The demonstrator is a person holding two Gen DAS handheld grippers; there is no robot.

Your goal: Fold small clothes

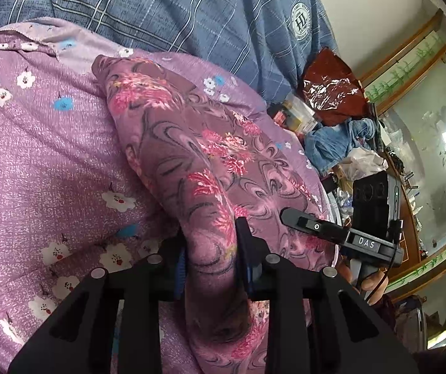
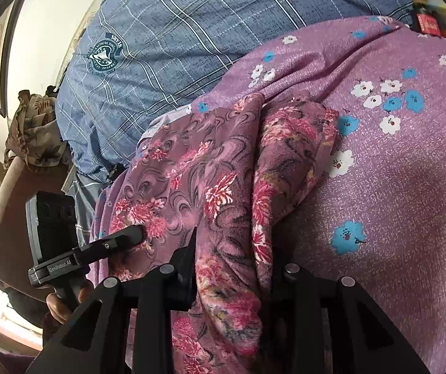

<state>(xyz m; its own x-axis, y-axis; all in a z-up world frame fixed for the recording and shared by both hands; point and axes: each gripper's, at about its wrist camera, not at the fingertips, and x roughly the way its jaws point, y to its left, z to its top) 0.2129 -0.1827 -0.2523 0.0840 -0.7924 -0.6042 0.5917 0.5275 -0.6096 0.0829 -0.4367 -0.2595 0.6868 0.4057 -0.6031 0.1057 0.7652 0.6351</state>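
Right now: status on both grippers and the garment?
Left gripper shut on floral garment. Right gripper shut on it too. Garment bunched between them over purple flowered sheet. Nothing in the way.

Mauve pink-flowered garment [image 1: 198, 162] on purple floral sheet [image 1: 51, 162].

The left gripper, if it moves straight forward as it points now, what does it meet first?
The left gripper is already shut on the swirl-patterned garment, so it meets that cloth first. Beyond lies the purple flowered sheet, then probably the person's blue checked shirt.

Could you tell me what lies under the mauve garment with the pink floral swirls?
The purple cloth with white and blue flowers lies under the mauve swirl-patterned garment; whatever supports that cloth is covered.
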